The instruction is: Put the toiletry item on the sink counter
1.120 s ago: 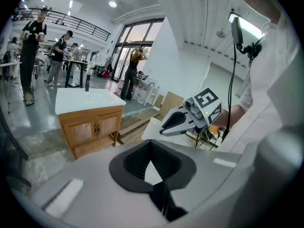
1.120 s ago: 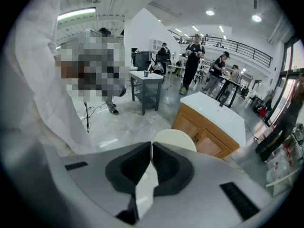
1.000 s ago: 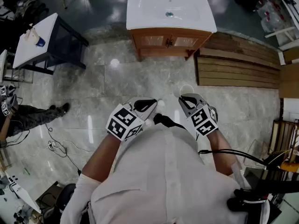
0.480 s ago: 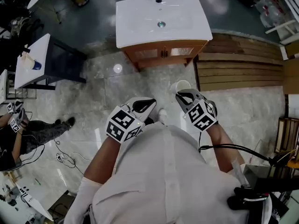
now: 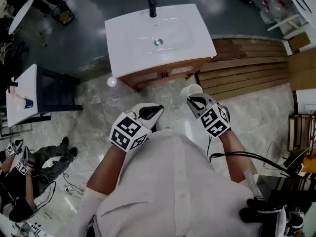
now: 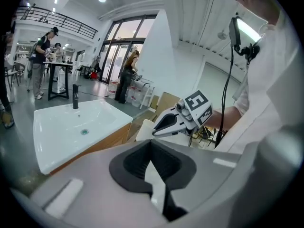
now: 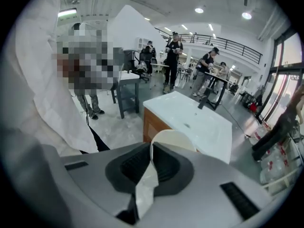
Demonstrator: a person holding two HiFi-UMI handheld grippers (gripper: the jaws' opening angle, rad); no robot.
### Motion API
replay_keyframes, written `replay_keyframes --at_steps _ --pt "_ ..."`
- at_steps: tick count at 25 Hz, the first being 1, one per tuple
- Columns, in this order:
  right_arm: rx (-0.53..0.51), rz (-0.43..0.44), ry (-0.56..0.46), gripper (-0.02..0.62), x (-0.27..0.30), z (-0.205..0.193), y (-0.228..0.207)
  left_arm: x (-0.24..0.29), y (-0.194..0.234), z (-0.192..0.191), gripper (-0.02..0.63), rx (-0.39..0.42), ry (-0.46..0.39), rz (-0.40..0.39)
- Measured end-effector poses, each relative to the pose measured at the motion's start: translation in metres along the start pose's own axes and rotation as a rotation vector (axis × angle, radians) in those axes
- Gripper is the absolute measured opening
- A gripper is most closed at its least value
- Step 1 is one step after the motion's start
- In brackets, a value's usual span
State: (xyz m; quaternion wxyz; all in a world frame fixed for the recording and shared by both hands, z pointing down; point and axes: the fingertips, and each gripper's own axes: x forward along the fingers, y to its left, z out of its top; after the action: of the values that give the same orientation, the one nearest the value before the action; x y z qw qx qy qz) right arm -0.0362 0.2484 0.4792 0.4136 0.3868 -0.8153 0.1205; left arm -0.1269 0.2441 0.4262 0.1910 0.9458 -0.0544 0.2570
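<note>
My right gripper (image 5: 195,101) had its jaws clamped on the rim of the white cup (image 5: 192,90), near the sink desk (image 5: 129,47) but not over it. My left gripper (image 5: 156,110) had its jaws together, empty.

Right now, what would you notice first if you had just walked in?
The big white sink counter sits straight ahead on its wooden cabinet, with a black tap at the back. Nearer, the right tongs pinch the rim of a cream cup. The left tongs beside them are shut with nothing in them.
</note>
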Motion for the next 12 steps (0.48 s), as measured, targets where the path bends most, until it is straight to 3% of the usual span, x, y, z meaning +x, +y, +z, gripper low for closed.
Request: replay_keyframes --at_steps 12 --pt "0.019 -0.121 0.066 0.017 0.061 0.058 -0.129 0.01 0.126 0.062 0.006 0.067 0.015 -0.108"
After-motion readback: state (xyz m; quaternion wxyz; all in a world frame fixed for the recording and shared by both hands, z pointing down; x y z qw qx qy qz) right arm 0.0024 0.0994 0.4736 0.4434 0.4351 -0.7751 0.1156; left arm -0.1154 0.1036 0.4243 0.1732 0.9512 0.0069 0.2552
